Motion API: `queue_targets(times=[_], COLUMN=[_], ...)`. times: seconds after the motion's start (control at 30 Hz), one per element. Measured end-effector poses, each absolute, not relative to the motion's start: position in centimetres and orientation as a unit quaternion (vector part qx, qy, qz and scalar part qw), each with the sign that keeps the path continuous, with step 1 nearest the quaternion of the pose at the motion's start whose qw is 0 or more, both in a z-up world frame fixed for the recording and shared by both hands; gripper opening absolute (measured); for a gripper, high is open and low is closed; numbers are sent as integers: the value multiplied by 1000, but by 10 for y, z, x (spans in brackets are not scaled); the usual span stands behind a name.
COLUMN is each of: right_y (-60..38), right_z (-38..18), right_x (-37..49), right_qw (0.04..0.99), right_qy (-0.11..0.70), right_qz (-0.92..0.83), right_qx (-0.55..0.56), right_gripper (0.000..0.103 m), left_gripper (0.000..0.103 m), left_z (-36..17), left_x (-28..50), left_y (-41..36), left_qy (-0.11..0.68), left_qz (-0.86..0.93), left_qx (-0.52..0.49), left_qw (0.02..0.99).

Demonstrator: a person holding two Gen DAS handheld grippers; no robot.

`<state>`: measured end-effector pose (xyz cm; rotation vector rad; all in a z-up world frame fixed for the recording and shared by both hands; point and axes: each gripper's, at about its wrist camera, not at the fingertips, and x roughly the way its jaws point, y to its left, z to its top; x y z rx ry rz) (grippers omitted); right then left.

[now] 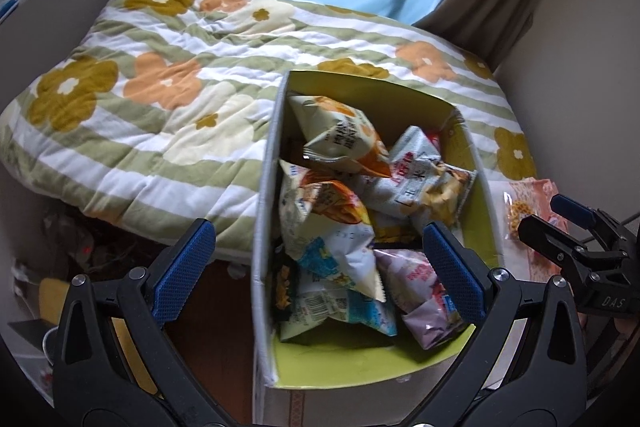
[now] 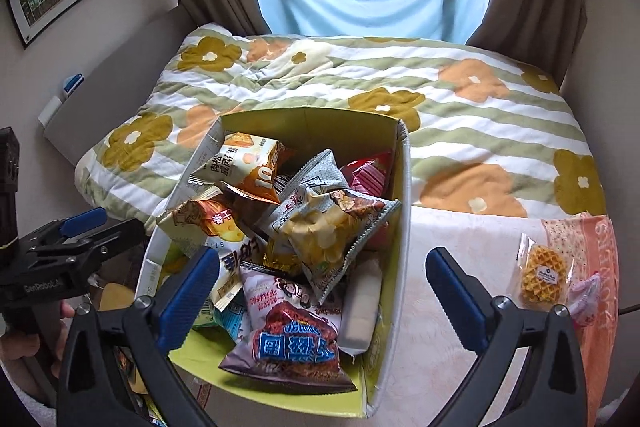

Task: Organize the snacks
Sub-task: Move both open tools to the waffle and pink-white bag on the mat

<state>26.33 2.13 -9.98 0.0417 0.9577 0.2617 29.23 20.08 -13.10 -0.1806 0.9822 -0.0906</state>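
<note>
A green-lined cardboard box point(image 2: 404, 195) heaped with snack bags point(image 2: 320, 227) sits at the near edge of a bed covered by a flowered quilt point(image 2: 460, 115). The left gripper point(image 1: 320, 267) hangs over the box, jaws spread wide and holding nothing. The right gripper point(image 2: 320, 291) is likewise wide apart and empty. A wrapped waffle point(image 2: 542, 277) lies on a pink cloth point(image 2: 596, 267) right of the box.

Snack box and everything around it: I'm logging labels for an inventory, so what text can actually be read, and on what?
"GenRobot.AI": left gripper body.
"DAS": right gripper body.
"肉松", "10": orange cake bag.
"上好佳": grey chip bag.
"LONERS", cut off: pink towel.
Purple bag: large characters upside down, not reliably read.
Waffle sticker: too small.
</note>
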Motion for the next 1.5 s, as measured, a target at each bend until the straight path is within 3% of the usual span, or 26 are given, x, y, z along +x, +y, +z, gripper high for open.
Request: queue_targets(times=[0.4,0.9,1.5], right_y=[-67,-241,-324], right_z=[-76,-79,-184], right_x=[242,233,242], right_qw=[903,906,848], right_qy=[416,414,521], right_qz=[80,15,27], right_qx=[62,85,90], right_gripper=[103,103,103], left_gripper=[103,103,103], left_z=[-110,-109,-248], left_x=[287,304,365], left_y=[119,-70,-235], left_qy=[456,464,593], left_qz=[-86,-110,-151], left_qx=[-67,-21,35], left_qw=[883,879,790])
